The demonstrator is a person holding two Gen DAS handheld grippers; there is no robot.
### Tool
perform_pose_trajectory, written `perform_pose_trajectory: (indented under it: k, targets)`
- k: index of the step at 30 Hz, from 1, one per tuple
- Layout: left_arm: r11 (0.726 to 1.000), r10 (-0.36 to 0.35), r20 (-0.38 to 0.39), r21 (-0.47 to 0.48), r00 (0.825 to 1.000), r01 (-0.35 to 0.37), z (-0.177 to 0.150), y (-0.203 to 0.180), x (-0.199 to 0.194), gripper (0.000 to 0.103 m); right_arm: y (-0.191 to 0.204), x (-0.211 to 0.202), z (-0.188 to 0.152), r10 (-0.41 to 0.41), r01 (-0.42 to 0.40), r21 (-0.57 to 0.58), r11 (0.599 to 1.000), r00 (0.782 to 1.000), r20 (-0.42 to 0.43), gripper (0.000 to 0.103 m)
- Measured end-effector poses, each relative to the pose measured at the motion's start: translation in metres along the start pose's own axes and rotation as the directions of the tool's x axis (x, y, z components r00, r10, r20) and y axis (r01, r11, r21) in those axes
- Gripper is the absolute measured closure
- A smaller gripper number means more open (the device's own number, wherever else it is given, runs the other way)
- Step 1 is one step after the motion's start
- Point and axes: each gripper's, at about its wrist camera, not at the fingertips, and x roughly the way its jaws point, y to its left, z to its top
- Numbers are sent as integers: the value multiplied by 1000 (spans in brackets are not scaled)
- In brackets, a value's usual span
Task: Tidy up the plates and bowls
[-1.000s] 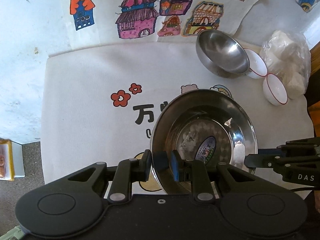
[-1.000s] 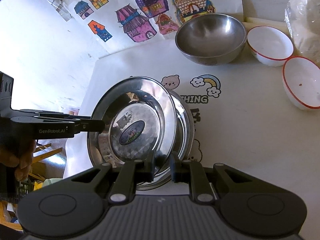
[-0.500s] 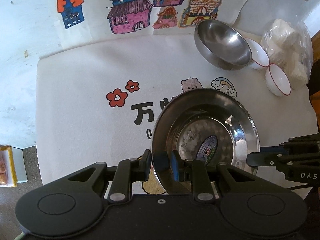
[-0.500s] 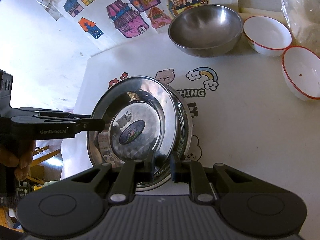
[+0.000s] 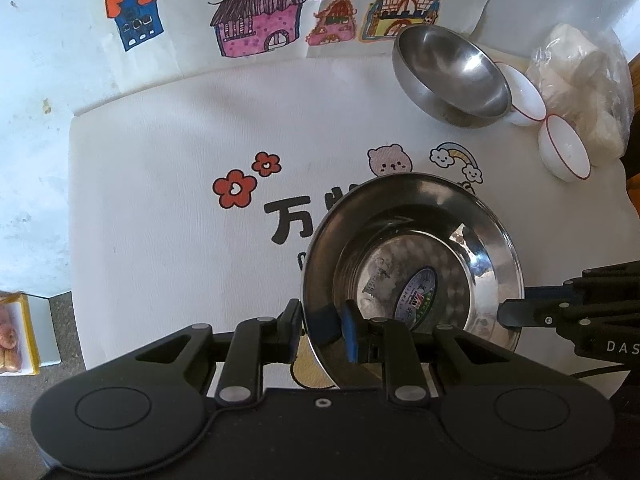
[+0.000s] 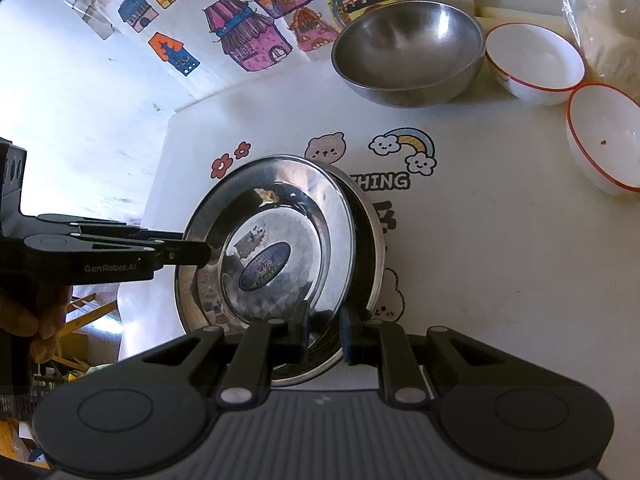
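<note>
White counter (image 5: 168, 184) printed with cartoon flowers holds a steel mixing bowl (image 6: 408, 48) and two red-rimmed bowls (image 6: 536, 64) at its far edge. Nearer, both grippers grip steel plates: left gripper (image 5: 320, 330) jaws clamp the upper plate (image 5: 412, 256) rim, right gripper (image 6: 324, 330) jaws pinch the rim of the lower plate (image 6: 368, 240), likely to separate or align them for stacking.

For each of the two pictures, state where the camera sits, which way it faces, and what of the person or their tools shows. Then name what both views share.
Left wrist view: sits on the left tongs, facing steeply down at the steel plate they clamp; the right tongs enter from the right.
Right wrist view: sits on the right tongs, facing down at the plate from its other side; the left tongs and a hand show at left.
Shared: the plate, steel bowl, two white bowls, printed mat.
</note>
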Motion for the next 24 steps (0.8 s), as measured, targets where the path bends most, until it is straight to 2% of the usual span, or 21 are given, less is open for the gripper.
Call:
perform_pose_trajectory:
  k: [14,24]
  targets:
    - [1000,5,-2,-7,1000,-5,-1,0,2,80,2,2,1,-13,13,4,1000,1000,-5,85]
    - [1000,9,-5,-13,1000,-9,-2,0,4,78,4,1,3,-13,13,-9,1000,1000,0,76]
